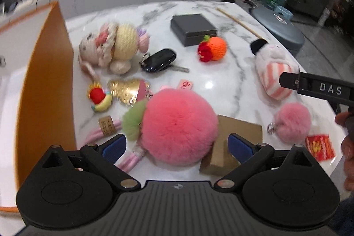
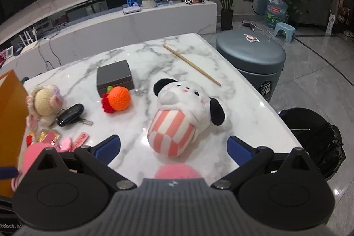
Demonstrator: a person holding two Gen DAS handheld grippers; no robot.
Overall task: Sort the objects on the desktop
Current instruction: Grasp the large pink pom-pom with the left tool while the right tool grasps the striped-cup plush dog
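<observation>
Left gripper (image 1: 177, 145), jaws spread and empty, sits directly before the large pink pompom (image 1: 179, 125) on the counter (image 1: 221, 79), nearer than the right gripper (image 2: 173, 145), likewise spread, facing the striped plush (image 2: 177, 118) lying lengthwise ahead.

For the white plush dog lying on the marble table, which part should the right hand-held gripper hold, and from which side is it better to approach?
Probably grip the pink-and-white striped body of the plush dog, coming from the near side. It lies on its side with this rounded striped end pointing toward the right hand-held gripper, whose jaws are open and aligned with it. The head with black ears is wider and lumpier.
</observation>
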